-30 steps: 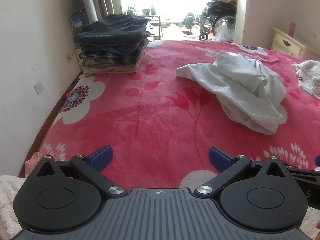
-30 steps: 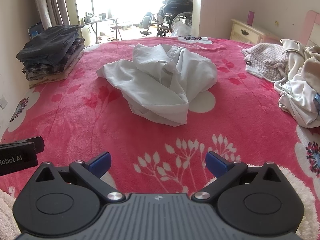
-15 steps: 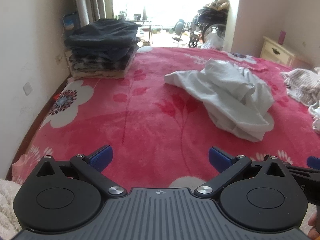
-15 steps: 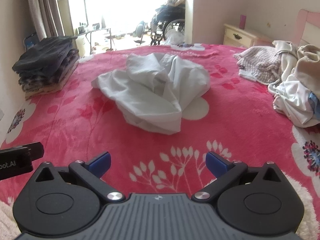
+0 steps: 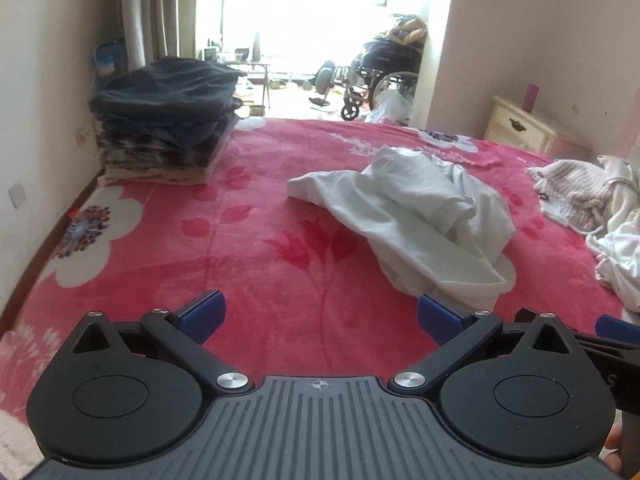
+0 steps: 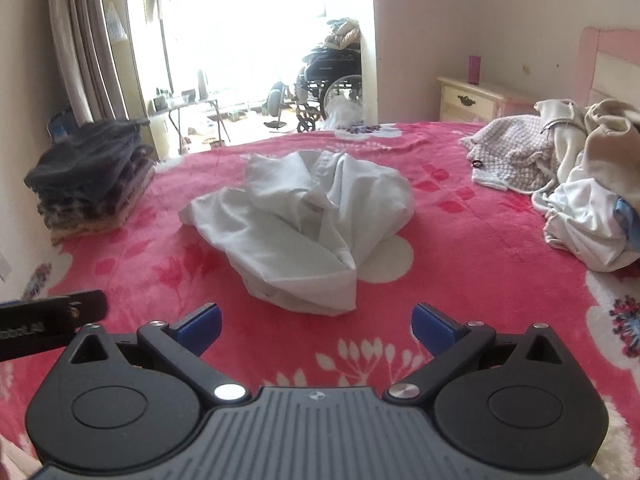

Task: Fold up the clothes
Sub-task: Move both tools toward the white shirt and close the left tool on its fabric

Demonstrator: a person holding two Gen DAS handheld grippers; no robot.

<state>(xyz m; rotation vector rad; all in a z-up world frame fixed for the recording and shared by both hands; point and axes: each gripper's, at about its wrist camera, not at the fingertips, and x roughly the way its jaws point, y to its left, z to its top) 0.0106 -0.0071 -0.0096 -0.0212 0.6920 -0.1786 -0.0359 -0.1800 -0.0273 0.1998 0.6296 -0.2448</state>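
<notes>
Upper left of the right wrist view: neat stack of dark folded clothes (image 6: 90,176) against the wall. Centre: crumpled pale grey-white cotton shirt (image 6: 304,224) heaped unfolded on the pink floral fleece blanket (image 6: 480,280). Right edge: loose pile of cream and white garments (image 6: 584,184). Probably best to pinch a hem or shoulder edge, spreading flat before creasing. Left gripper (image 5: 320,316) spread wide, empty; right gripper (image 6: 316,322) likewise apart, touching nothing.

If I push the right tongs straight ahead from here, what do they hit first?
Most likely the crumpled white garment. It lies on the red blanket directly ahead of the open right tongs, with only bare blanket between. Its near hem would probably be touched first, though depth is hard to judge.
</notes>
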